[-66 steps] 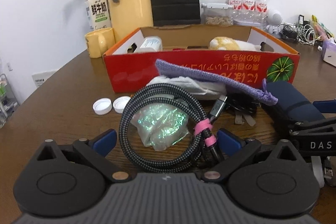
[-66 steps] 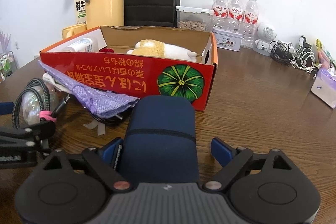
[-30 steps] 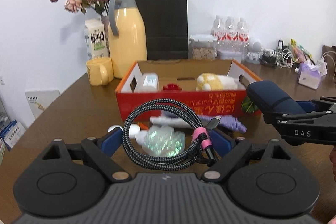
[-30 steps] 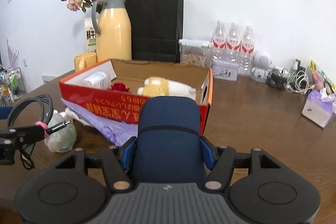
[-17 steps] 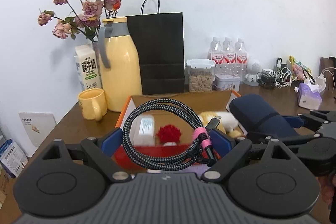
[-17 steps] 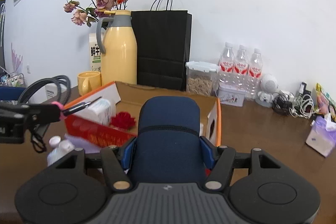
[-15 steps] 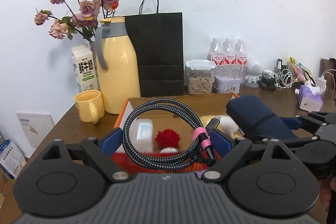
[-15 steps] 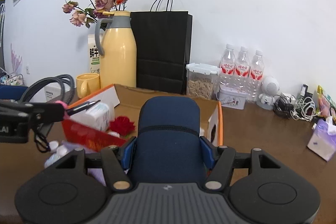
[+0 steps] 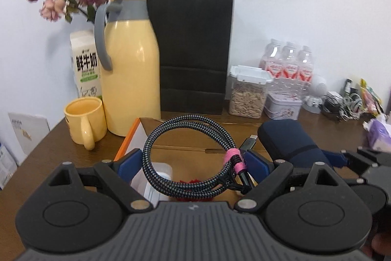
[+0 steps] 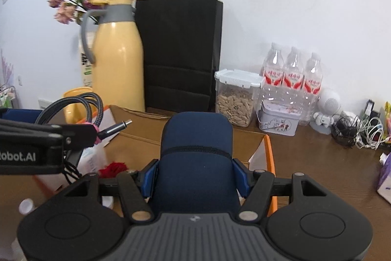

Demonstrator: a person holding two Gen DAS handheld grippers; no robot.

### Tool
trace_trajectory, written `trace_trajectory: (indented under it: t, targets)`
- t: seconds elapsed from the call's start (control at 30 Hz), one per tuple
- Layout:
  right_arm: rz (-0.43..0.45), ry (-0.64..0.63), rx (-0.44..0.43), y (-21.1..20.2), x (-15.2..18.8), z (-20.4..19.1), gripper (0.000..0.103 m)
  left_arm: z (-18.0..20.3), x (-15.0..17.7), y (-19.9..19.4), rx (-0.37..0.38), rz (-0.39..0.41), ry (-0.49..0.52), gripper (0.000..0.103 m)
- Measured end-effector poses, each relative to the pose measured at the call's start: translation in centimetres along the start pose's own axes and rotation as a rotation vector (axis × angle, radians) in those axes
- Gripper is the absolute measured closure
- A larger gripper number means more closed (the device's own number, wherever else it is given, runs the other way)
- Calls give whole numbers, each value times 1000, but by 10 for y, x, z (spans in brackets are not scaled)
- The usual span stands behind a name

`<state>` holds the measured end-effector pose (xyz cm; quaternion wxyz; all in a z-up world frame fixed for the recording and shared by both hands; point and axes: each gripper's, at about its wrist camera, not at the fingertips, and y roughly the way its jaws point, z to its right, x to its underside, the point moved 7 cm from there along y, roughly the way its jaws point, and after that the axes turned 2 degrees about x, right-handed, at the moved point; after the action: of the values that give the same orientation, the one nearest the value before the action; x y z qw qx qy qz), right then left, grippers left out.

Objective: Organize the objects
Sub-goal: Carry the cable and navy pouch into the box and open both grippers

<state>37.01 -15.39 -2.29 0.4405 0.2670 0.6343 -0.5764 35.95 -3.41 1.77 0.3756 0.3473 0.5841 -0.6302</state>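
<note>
1. Your left gripper (image 9: 193, 163) is clamped on the cable (image 9: 188, 155): the blue pads press the coil's two sides, which is why the jaws stand so wide. The pink tie (image 9: 234, 160) keeps the loop from springing apart.
2. Your right gripper (image 10: 196, 175) squeezes the navy case (image 10: 195, 163) across its width, so it stays level.
3. Both loads hang above the box (image 10: 270, 163). From the left wrist camera the case sits at 3 o'clock of the cable, close but apart.
4. Inside the box, a red flower (image 10: 113, 168) lies at 9 o'clock of the case. My judgement: you are carrying both to drop into free floor.
</note>
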Motion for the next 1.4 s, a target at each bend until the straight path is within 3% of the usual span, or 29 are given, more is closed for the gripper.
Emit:
trace_trajectory:
  t: [0.27, 0.43, 0.5, 0.57, 0.6, 0.87, 1.4]
  targets:
    - [-35, 25, 0, 37, -1, 10, 42, -4, -1, 43, -8, -52, -24, 11]
    - [-45, 30, -1, 49, -2, 12, 39, -5, -3, 51, -8, -23, -18, 9]
    - [-58, 34, -2, 52, 0, 13, 31, -4, -4, 50, -25, 2, -5, 0]
    - [-53, 34, 17, 51, 0, 15, 1, -5, -5, 47, -45, 28, 6, 0]
    - [-44, 36, 21, 49, -1, 16, 0, -5, -5, 48, -53, 27, 4, 0]
    - [-47, 40, 6, 44, -1, 16, 0, -11, -4, 49, -67, 4, -10, 0]
    - [11, 11, 3, 9, -8, 5, 0, -12, -11, 0, -53, 81, -1, 0]
